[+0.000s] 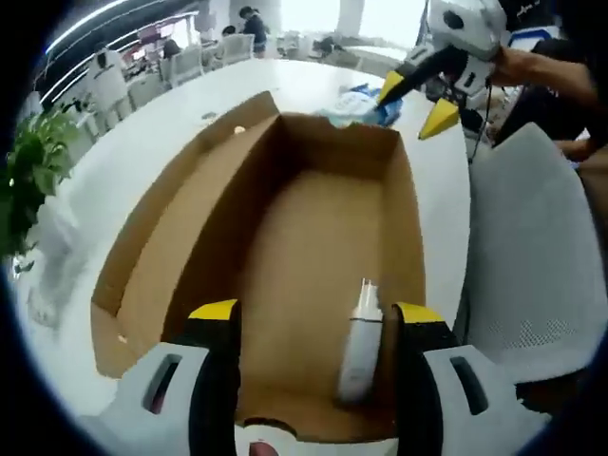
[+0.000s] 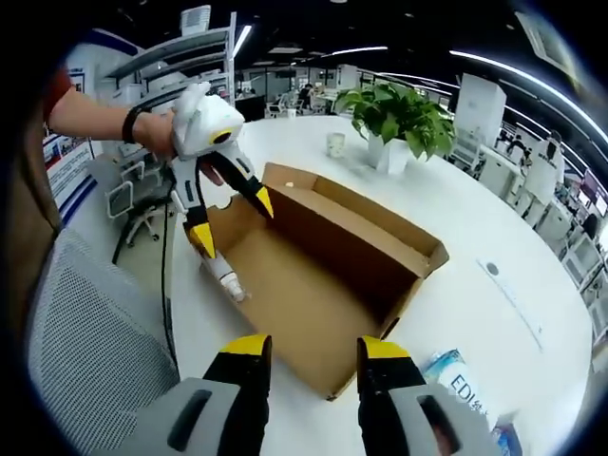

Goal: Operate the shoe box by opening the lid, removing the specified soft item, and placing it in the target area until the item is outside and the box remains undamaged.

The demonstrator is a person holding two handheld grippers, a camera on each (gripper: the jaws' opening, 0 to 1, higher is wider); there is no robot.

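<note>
My two grippers match: the left gripper (image 2: 228, 218) and right gripper (image 1: 425, 100) have rounded white plastic shells, black jaws and pointy yellow tips. A thin black cable (image 2: 167, 285) hangs off the left one at 6 o'clock. I'm wearing a dark wristband (image 2: 129, 123) too.

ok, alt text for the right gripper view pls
An open cardboard shoe box lies on a round white table, nearly empty, with a small white tube by its near left wall. The left gripper, held in a hand, hovers open over that end; the right gripper is open in the foreground, beside a blue-and-white packet.
</note>
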